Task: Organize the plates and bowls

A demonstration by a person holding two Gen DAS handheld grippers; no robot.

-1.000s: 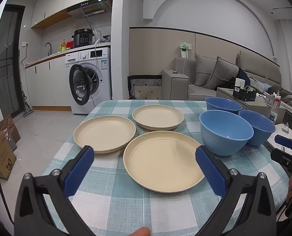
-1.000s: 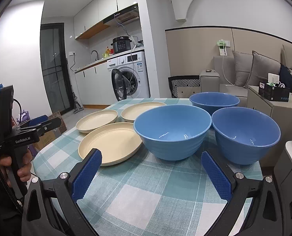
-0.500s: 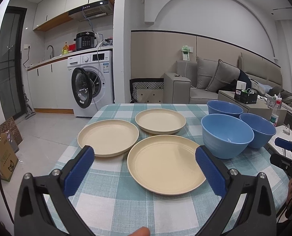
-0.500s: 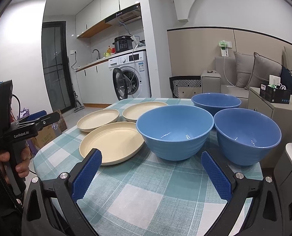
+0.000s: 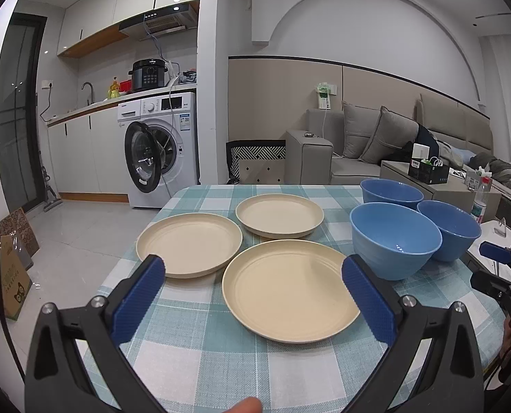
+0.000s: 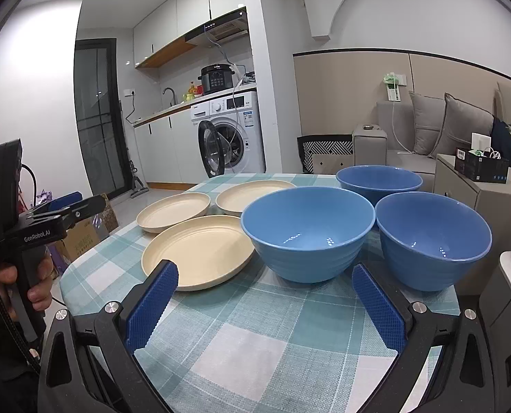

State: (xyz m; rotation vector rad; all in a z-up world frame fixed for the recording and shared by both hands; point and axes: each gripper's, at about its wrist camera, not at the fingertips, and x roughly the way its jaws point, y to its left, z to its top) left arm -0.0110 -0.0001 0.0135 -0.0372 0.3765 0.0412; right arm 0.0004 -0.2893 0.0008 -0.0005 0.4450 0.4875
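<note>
Here, three cream plates: the nearest plate (image 5: 290, 289), the left plate (image 5: 189, 242) and the far plate (image 5: 279, 214), lie in a loose triangle on my checked worktop (image 5: 200, 351), none stacked. To their right, three blue bowls cluster: the near bowl (image 6: 307, 232), the right bowl (image 6: 433, 239) and the far bowl (image 6: 379, 180), all upright, rims close together.

My left tool (image 5: 253, 296) hovers released over the near edge of the nearest plate; my right tool (image 6: 264, 304), likewise spread and empty, faces the near bowl.

I judge the risk to be a shallow plate rim slipping from the pads, or a lifted bowl knocking its neighbours, being so crowded.

Only the right view shows my left handle from outside; only the left view shows the nearest plate's whole outline.
</note>
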